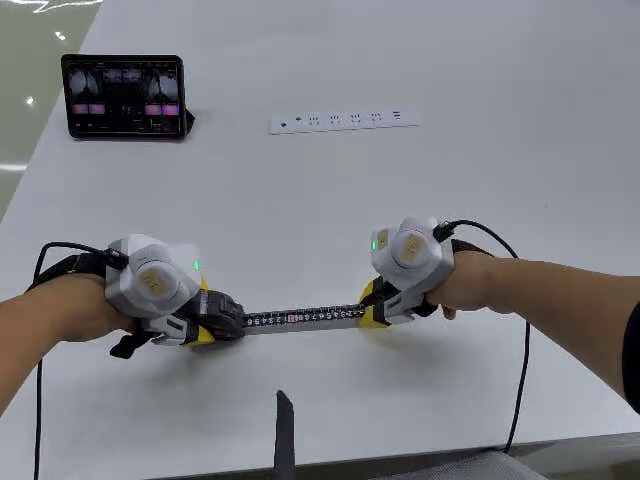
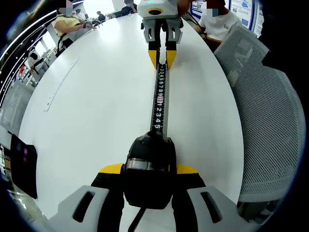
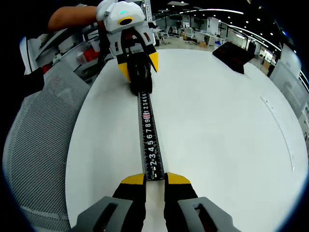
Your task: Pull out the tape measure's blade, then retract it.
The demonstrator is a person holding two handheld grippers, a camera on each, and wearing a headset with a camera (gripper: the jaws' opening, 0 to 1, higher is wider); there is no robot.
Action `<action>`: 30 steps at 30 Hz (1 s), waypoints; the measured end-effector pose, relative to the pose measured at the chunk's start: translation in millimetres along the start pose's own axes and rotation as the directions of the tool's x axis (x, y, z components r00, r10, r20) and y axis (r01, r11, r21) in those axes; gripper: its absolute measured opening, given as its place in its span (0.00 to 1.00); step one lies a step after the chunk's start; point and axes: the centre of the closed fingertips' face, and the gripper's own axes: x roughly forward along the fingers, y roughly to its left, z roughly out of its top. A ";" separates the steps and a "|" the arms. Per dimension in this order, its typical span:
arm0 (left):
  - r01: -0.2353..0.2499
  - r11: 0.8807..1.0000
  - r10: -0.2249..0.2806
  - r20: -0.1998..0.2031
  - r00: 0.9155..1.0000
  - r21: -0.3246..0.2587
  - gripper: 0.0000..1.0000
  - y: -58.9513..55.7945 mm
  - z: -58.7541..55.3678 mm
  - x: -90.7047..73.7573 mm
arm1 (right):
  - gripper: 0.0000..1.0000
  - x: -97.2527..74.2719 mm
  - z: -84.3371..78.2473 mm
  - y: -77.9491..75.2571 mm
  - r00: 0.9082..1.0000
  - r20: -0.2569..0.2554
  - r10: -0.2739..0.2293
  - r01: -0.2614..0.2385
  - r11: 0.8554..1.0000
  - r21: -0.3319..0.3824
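Observation:
The black tape measure case [image 1: 222, 316] lies low over the white table, clamped in my left gripper [image 1: 205, 320]; in the left gripper view the case [image 2: 149, 169] sits between the yellow-tipped fingers [image 2: 112, 168]. Its blade [image 1: 300, 318] runs out to the right, numbers showing, blade [image 2: 159, 99] stretching away to my right gripper [image 2: 161, 57]. My right gripper [image 1: 372, 308] is shut on the blade's end; in the right gripper view the blade [image 3: 148, 140] comes in between the fingertips [image 3: 133, 180] and the case [image 3: 140, 72] sits far off in my left gripper [image 3: 137, 67].
A tablet [image 1: 124, 96] stands at the back left of the table [image 1: 430, 190]. A white power strip [image 1: 342, 121] lies at the back middle. Black cables [image 1: 522, 360] trail from both grippers. A mesh chair [image 2: 270, 125] is beside the table edge.

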 end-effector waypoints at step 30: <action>0.003 1.000 -0.003 0.019 1.000 -0.015 0.33 1.2 -0.7 0.3 | 0.10 -9.2 -12.3 -1.2 1.000 -0.013 -0.004 0.004 1.000 -0.001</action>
